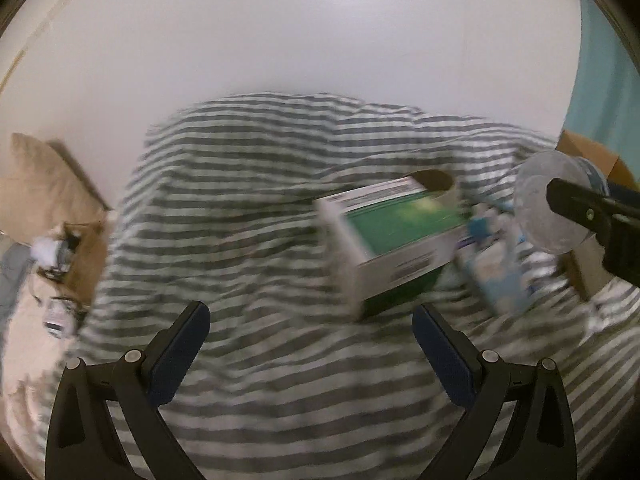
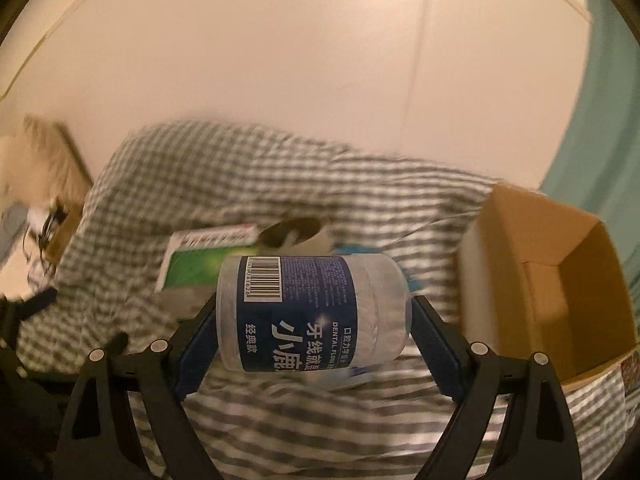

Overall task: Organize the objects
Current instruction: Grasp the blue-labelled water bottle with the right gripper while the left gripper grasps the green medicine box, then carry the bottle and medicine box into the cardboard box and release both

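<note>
Left wrist view
- Left gripper (image 1: 311, 316): fingers spread wide, nothing between them, held above the striped bedding (image 1: 256, 248).
- Green-and-white box (image 1: 394, 236): lies tilted on the bedding just ahead and to the right of the gripper; closed, so its contents are hidden.
- Tape roll (image 1: 434, 182): sits right behind the box; hollow core faces up.
- Blue-and-white packets (image 1: 500, 276): blurred pile to the right of the box, on the bedding.
- Clear jar (image 1: 556, 204): seen end-on at the right edge, pinched by the right gripper (image 1: 576, 204).
- Cardboard box (image 1: 592, 156): only a corner shows behind the jar; interior cannot be seen here.
- Far-left carton (image 1: 76, 252): brown, holds a blurred tangle of white and dark items.

Right wrist view
- Right gripper (image 2: 314, 320): pads pressed against both ends of the clear jar (image 2: 312, 312).
- Jar: lies sideways in the grip, lifted above the bedding (image 2: 192, 184); blue dental-floss label with barcode; whitish contents fill it.
- Cardboard box (image 2: 552, 276): open, tilted, resting on the bedding to the right of the jar; the visible inside shows bare cardboard.
- Green-and-white box (image 2: 200, 260): behind and left of the jar.
- Tape roll (image 2: 298, 234): just beyond the jar.
- Left gripper (image 2: 24, 312): dark shape at the left edge.
</note>
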A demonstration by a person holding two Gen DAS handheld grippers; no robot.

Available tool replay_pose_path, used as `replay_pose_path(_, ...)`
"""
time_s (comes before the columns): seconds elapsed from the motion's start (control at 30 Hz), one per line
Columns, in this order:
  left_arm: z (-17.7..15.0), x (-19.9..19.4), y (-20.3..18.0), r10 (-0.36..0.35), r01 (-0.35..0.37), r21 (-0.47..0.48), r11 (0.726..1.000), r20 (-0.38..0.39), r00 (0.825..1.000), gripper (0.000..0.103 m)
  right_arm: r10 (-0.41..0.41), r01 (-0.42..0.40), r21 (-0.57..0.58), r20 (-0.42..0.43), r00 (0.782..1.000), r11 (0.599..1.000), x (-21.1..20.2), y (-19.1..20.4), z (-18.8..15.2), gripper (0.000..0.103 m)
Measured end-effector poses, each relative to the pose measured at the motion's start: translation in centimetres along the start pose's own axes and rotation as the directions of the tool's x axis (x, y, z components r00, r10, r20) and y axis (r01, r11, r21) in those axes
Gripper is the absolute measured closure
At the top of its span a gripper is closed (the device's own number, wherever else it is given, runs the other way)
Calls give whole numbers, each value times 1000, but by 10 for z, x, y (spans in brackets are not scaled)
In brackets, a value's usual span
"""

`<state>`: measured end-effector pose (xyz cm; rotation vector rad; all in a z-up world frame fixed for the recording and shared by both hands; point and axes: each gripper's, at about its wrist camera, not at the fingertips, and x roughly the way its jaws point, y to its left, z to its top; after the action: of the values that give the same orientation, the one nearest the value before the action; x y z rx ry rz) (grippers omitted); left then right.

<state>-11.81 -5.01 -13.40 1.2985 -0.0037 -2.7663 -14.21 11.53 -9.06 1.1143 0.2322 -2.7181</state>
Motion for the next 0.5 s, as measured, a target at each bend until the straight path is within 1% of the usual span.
replay_pose_path(0.07,7,8,-13,-44,44,-35,998,-3,999,0,-20,20,11,7,1000,1000,1,-10,4,14)
replay_pose_path(0.13,13,17,-26,-64,65,-36,997,11,998,0,-23,23,31,9,1000,999,6,-19,8,14)
replay_pose_path(0.2,17,29,-40,-43,43,-22,999,11,999,0,-21,20,50,16,1000,999,8,-27,8,14)
replay_pose_path(0.33,20,48,-53,-28,28,-26,999,8,1000,0,-19,17,65,33,999,998,14,-31,10,14)
replay_pose_path(0.4,20,56,-58,23,-23,-24,999,15,1000,0,-18,15,77,38,999,997,18,-33,10,14)
replay_pose_path(0.5,21,64,-59,72,-72,-27,997,25,997,0,-23,17,97,65,998,995,16,-35,8,14)
